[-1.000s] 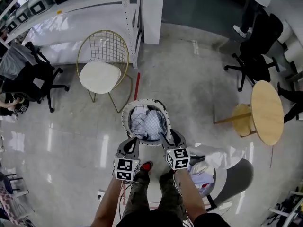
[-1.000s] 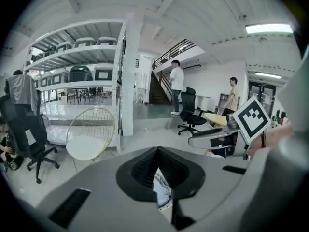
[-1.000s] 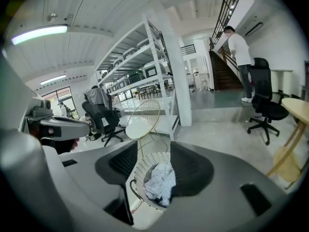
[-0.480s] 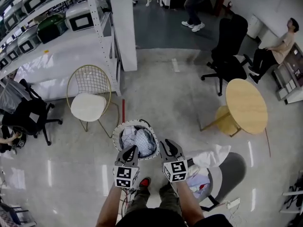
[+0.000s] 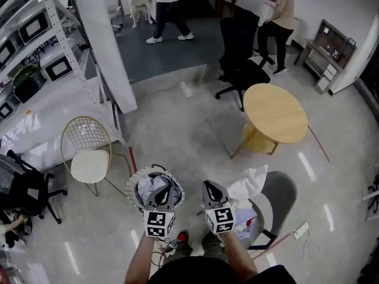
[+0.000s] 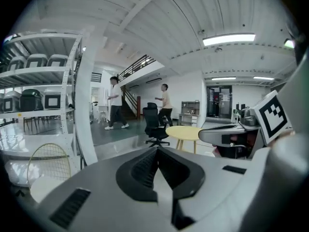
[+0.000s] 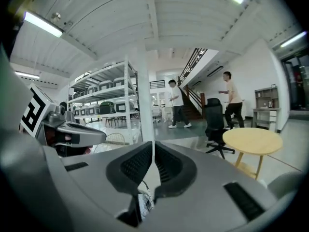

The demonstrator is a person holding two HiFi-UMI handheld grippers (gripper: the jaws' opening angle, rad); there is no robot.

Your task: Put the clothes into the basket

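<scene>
Polished concrete floor (image 5: 195, 129), open workshop, with shelving and people well behind the basket (image 5: 131, 183). Basket stands on the floor right in front of the person's feet. It is white-rimmed and already holds a heap of pale clothes (image 5: 148, 189).

Left tongs (image 5: 164, 189) hang over the basket's near-right rim, clenched on nothing. The left gripper view shows the pads meeting, only room beyond. Right tongs (image 5: 209, 189) sit just right of the basket, apart from it. Their jaws have just been closing and are pressed together, empty too, no cloth between the pads. Both point out across the room, not down into the basket.

More clothes (image 5: 249, 185), white with a bit of pale blue, lie on a grey seat (image 5: 277, 195) to the right of the basket, near the right tongs.

Step, my read: a drop into the basket looks done and the hands are between loads. Task is partly done, since the pile right of the basket is not yet moved.

Next move likely calls for:
- swinging to the right of the basket
- opening the tongs and dipping down to the pile
- pinching a solid fold so nothing trails
- carrying it back over the rim
</scene>
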